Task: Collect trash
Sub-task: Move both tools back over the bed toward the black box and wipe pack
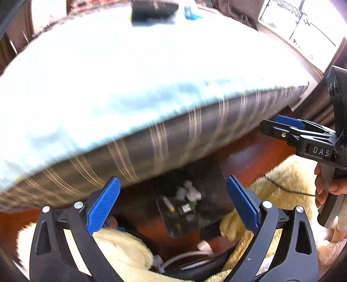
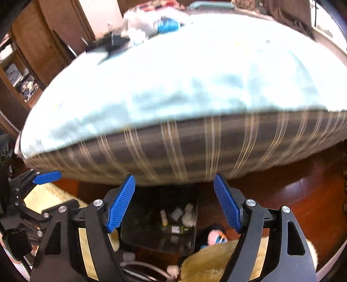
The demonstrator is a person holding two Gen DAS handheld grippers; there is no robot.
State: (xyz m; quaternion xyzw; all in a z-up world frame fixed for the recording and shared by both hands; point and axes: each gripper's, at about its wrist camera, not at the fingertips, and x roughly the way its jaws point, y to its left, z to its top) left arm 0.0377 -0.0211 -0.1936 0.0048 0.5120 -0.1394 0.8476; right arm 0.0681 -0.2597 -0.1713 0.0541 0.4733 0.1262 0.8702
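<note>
A dark trash bin (image 1: 184,227) stands on the wooden floor against the side of the bed. In it lie crumpled white paper (image 1: 187,192), a green bottle (image 1: 187,208) and a small pale tube. My left gripper (image 1: 173,184) hangs above the bin, open, with nothing between its blue pads. In the right wrist view the same bin (image 2: 149,234) holds the white paper (image 2: 186,217) and the green bottle (image 2: 175,228). My right gripper (image 2: 173,182) is open and empty above it. The two grippers hover side by side; the right gripper (image 1: 282,125) shows at the right edge of the left wrist view.
The bed has a pale blue sheet (image 1: 130,86) and a grey striped mattress side (image 2: 173,147), with a black object (image 1: 154,13) and clutter at its far end. A cream fluffy rug (image 1: 125,249) and a white cable (image 1: 184,258) lie by the bin. A hand (image 1: 325,188) holds the right gripper.
</note>
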